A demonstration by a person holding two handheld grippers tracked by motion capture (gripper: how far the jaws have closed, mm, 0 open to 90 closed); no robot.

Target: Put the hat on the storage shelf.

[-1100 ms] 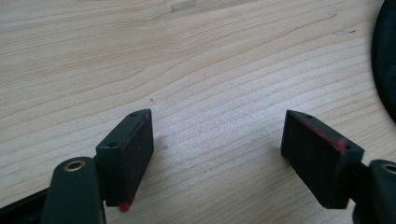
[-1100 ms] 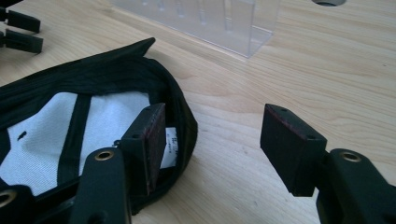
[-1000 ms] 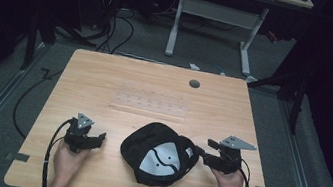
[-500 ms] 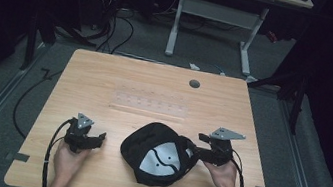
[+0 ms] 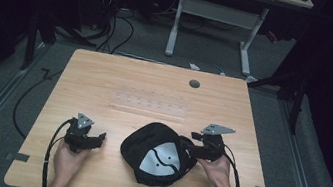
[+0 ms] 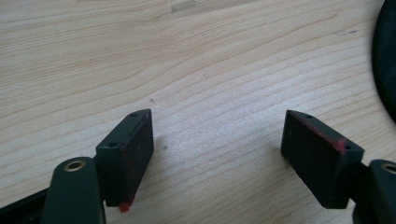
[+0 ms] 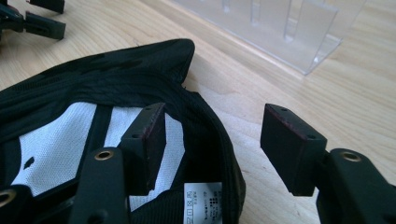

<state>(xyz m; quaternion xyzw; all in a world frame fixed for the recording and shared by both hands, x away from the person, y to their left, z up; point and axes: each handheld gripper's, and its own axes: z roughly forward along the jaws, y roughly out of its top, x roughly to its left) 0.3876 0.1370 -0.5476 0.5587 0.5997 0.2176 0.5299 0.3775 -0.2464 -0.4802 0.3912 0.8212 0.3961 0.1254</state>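
A black cap [image 5: 157, 153] lies upside down on the wooden table [image 5: 144, 90], its white lining and a sewn label [image 7: 204, 204] facing up. My right gripper [image 5: 190, 148] is open at the cap's right rim [image 7: 219, 140]: one jaw is over the lining inside, the other outside above the wood, the rim between them. My left gripper [image 5: 96, 139] is open over bare wood to the left of the cap, nothing between its jaws. The cap's dark edge [image 6: 386, 56] shows at the right of the left gripper view.
A clear plastic rack [image 5: 150, 105] lies flat behind the cap, and also shows as a rack [image 7: 280, 28] in the right gripper view. A round grommet [image 5: 194, 84] sits near the table's far edge. A white desk frame [image 5: 211, 24] and cables [image 5: 114, 29] lie beyond.
My right gripper has moved left toward the cap until its jaws straddle the rim. The left gripper and the cap have stayed where they were.
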